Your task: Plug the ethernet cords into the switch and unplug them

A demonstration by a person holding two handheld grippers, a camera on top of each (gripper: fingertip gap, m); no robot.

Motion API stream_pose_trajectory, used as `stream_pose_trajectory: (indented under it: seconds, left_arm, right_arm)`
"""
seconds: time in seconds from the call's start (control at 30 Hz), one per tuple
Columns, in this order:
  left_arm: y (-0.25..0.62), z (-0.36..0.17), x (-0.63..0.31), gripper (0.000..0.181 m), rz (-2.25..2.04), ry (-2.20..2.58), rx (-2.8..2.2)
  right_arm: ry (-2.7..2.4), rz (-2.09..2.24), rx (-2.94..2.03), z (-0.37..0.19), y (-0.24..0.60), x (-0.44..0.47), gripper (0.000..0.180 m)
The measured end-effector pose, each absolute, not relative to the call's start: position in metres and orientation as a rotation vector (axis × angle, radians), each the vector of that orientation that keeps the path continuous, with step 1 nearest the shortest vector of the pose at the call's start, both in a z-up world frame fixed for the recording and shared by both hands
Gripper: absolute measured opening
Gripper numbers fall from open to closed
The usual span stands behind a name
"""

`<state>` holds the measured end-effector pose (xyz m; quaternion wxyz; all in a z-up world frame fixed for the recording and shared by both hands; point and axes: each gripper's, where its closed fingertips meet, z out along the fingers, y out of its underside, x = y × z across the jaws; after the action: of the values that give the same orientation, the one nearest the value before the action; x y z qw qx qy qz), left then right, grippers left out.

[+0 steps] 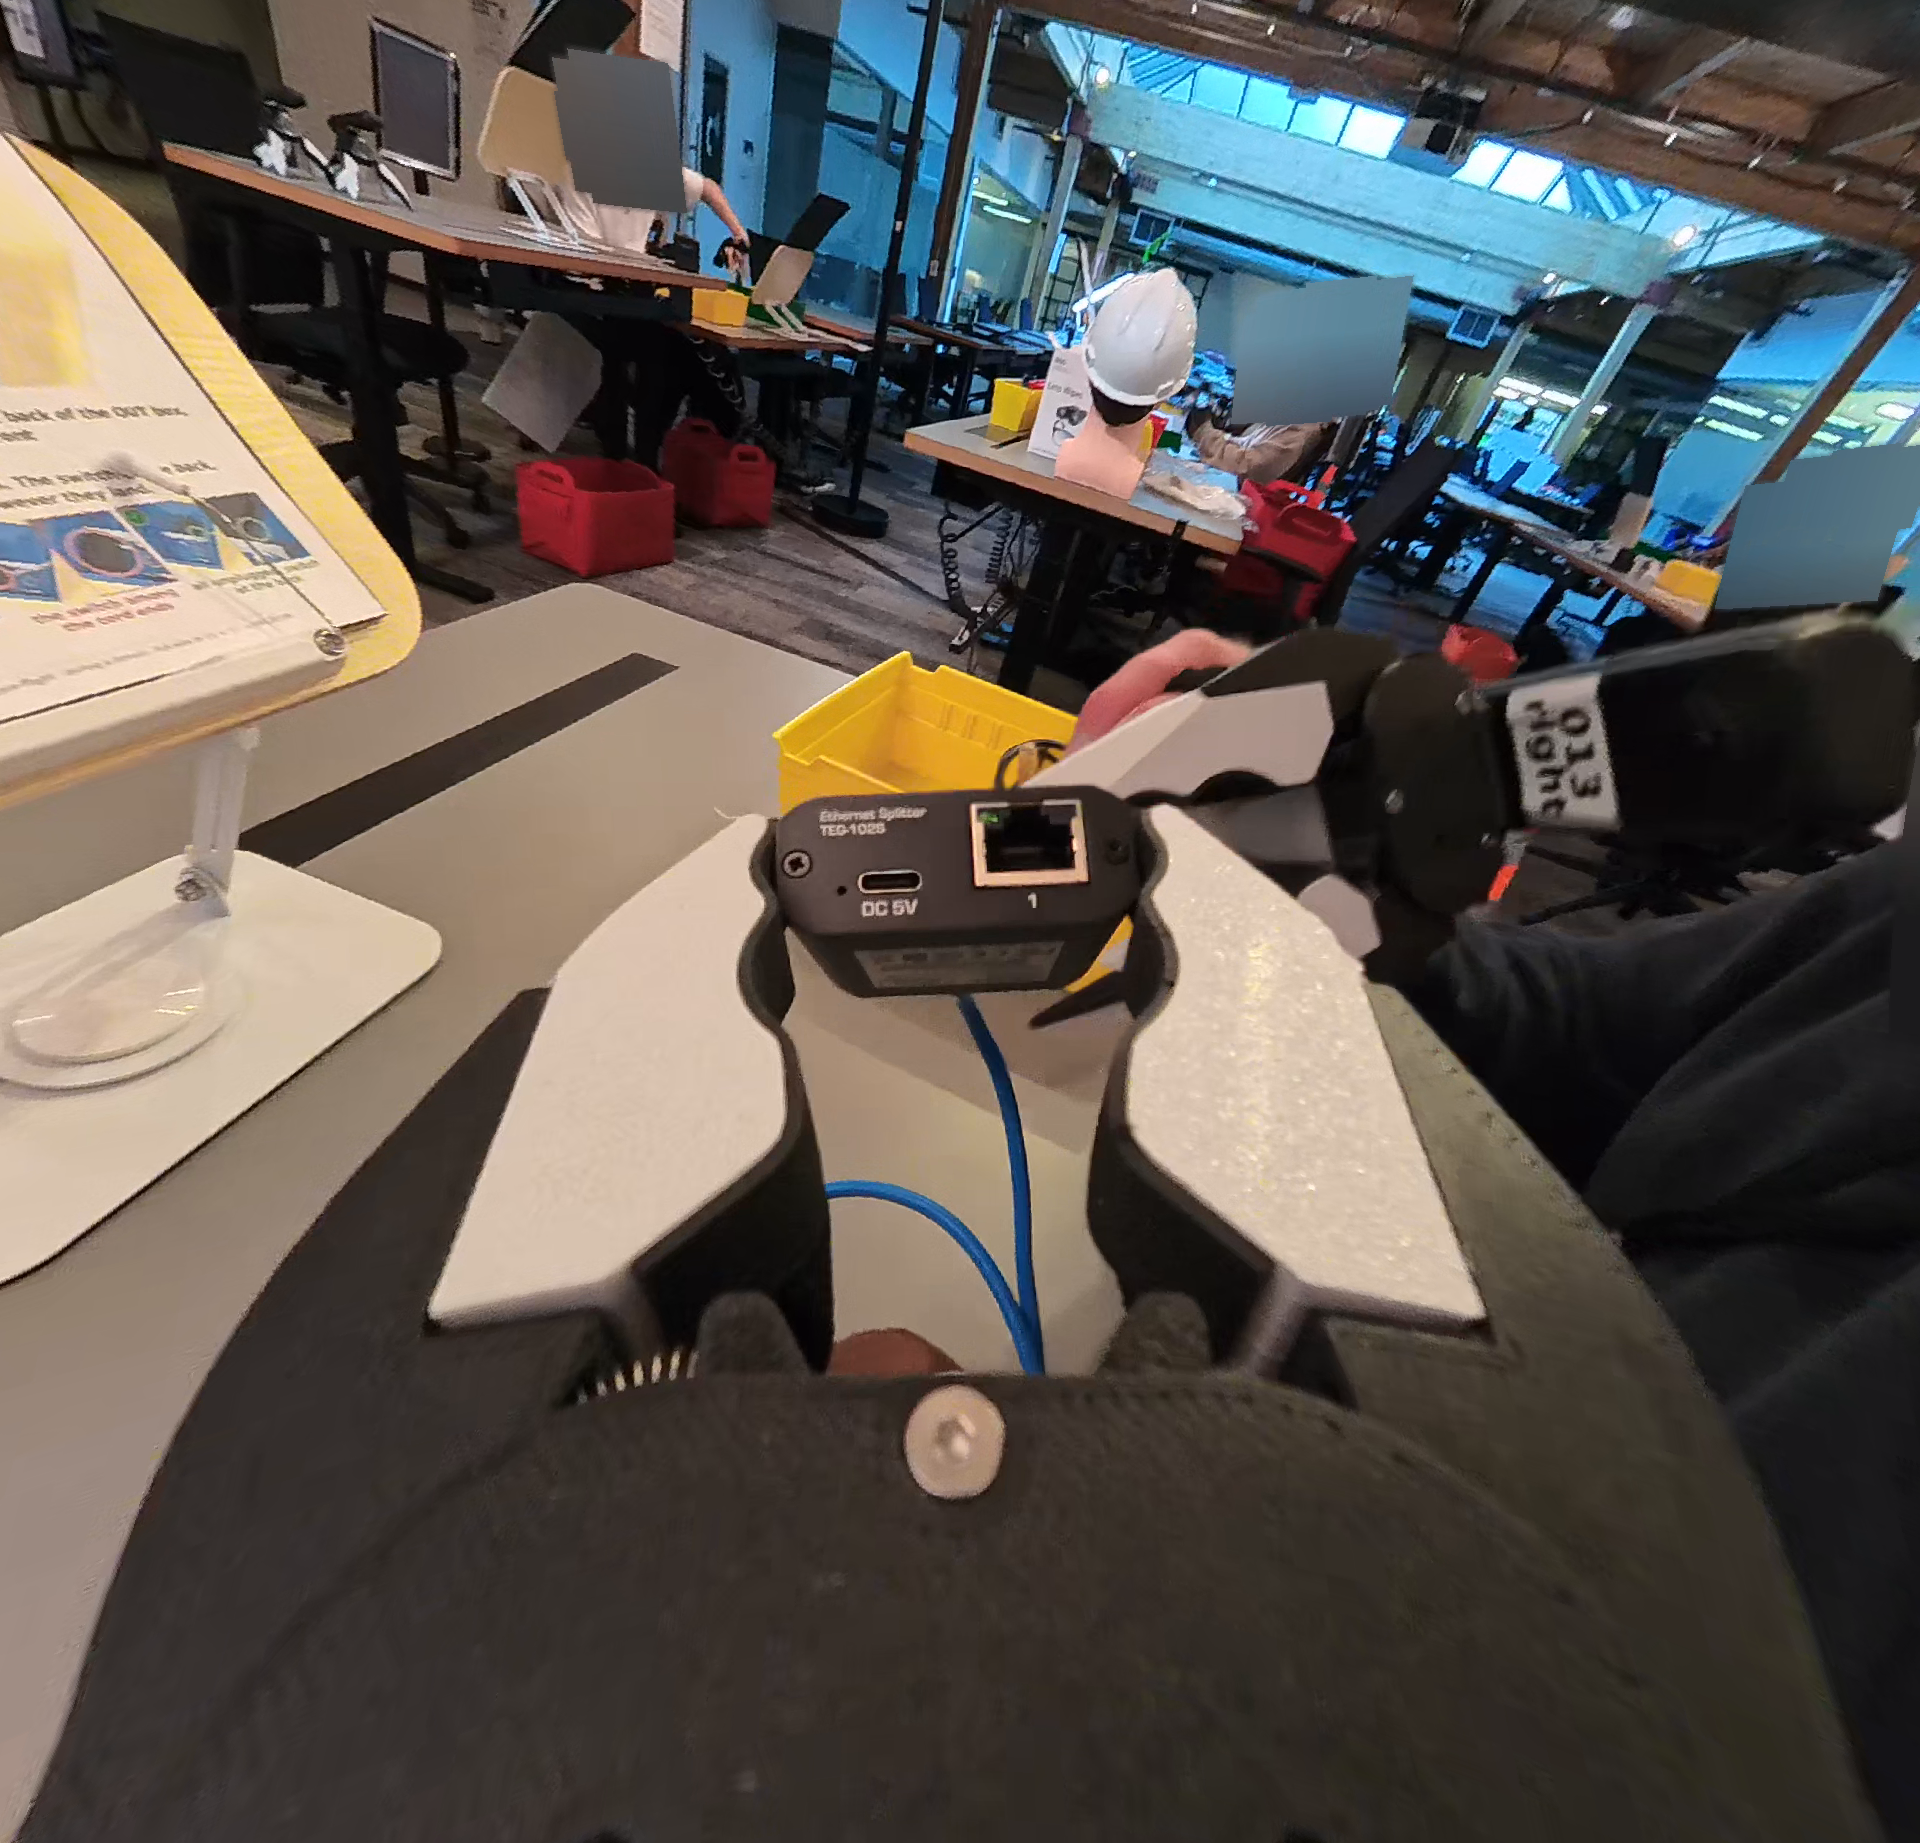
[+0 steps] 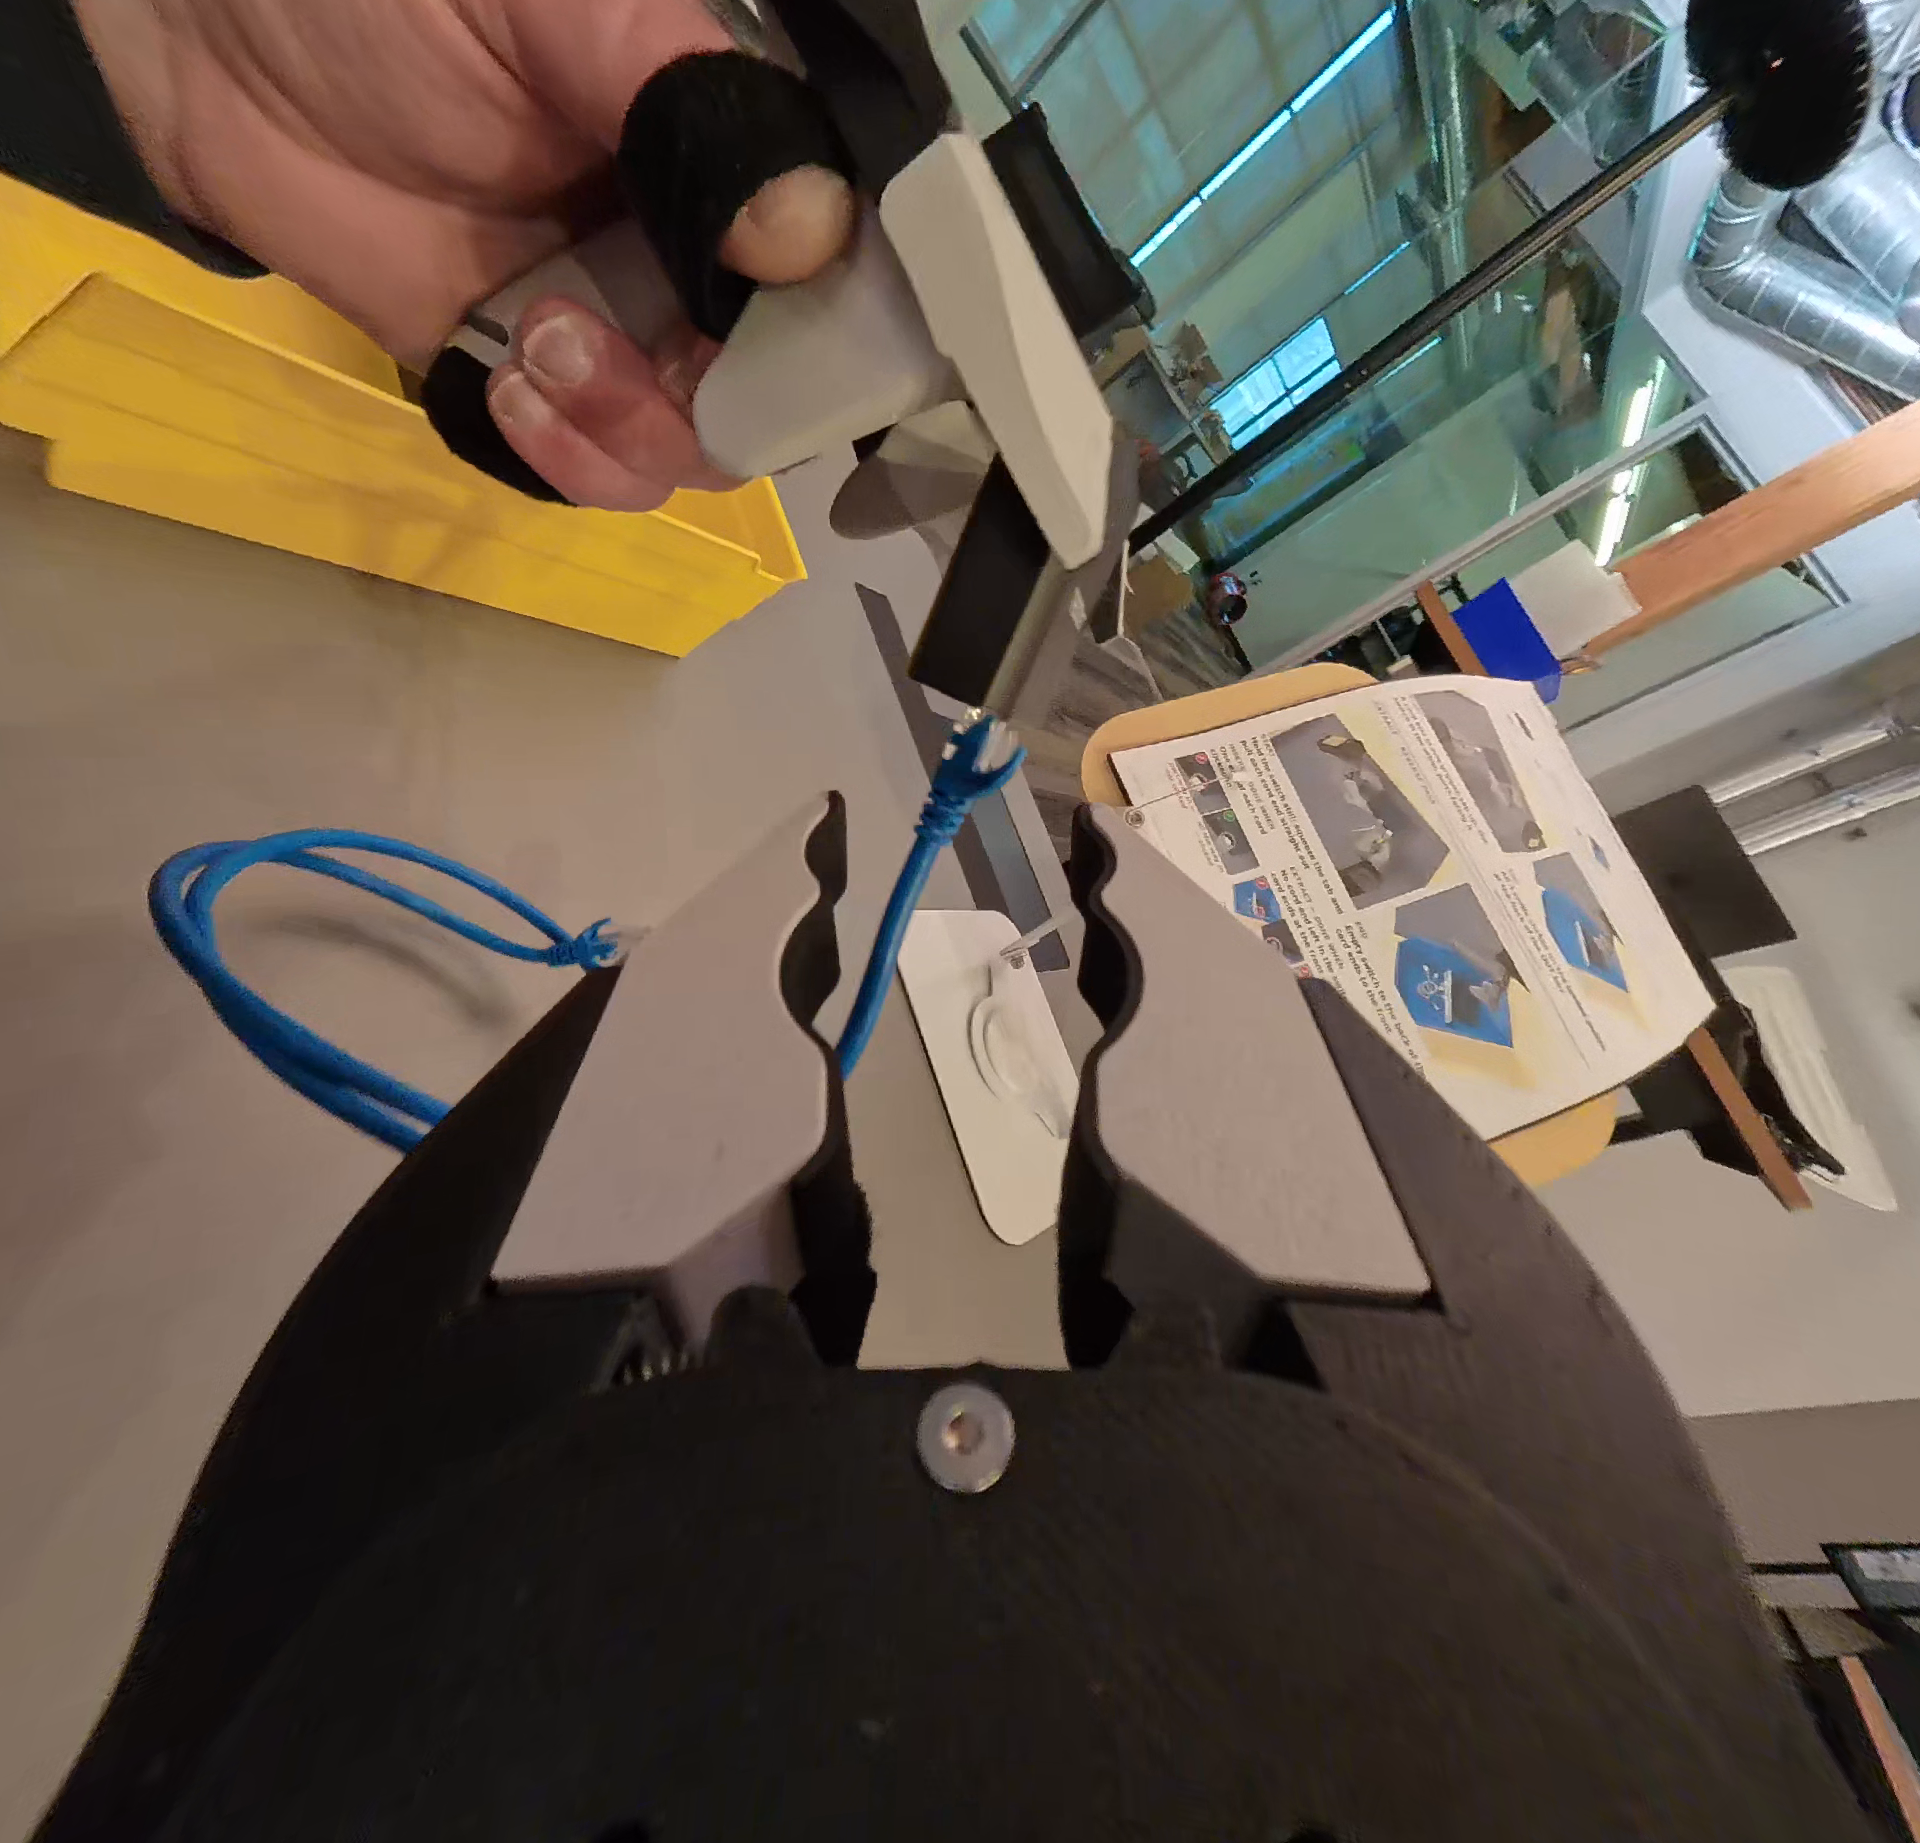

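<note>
My left gripper (image 1: 956, 884) is shut on the black switch (image 1: 951, 858) and holds it above the grey table (image 1: 540, 785). Its face with one empty port points at the camera. A blue ethernet cord (image 1: 1013, 1170) hangs below it. In the right wrist view the switch (image 2: 987, 588) is held by the left gripper's fingers (image 2: 997, 339), and a blue plug (image 2: 971, 765) meets its lower end. The cord's other plug (image 2: 594, 946) lies on the table. My right gripper (image 2: 961, 827) is open and empty just short of that plug. It also shows in the left wrist view (image 1: 1247, 806), behind the switch.
A yellow bin (image 1: 914, 733) stands on the table behind the switch, also in the right wrist view (image 2: 312, 443). An instruction sheet (image 1: 156, 443) on a white stand (image 1: 208, 1014) is at the left. A person's dark sleeve (image 1: 1714, 1066) fills the right side. The tips of one gripper are about 5 cm away from the tips of the other.
</note>
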<state>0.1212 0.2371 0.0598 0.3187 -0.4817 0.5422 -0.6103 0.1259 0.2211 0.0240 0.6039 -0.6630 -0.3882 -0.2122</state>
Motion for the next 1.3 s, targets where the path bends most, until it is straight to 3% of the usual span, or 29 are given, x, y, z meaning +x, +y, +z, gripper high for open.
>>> stream_pose_trajectory:
  seconds: [0.23,0.7,1.3]
  left_arm:
    - [0.225,0.059,0.125,0.062,-1.672,1.419,-1.260]
    - [0.207,0.033,0.130,0.069,-1.588,1.635,-1.245]
    - [0.214,0.028,0.136,0.068,-1.587,1.553,-1.299]
  right_arm:
    - [-0.814,-0.562,-1.502,0.018,0.236,0.132,0.016]
    - [-1.042,-0.673,-1.543,0.020,0.221,0.153,0.012]
    - [-1.003,-0.638,-1.521,0.020,0.222,0.152,0.017]
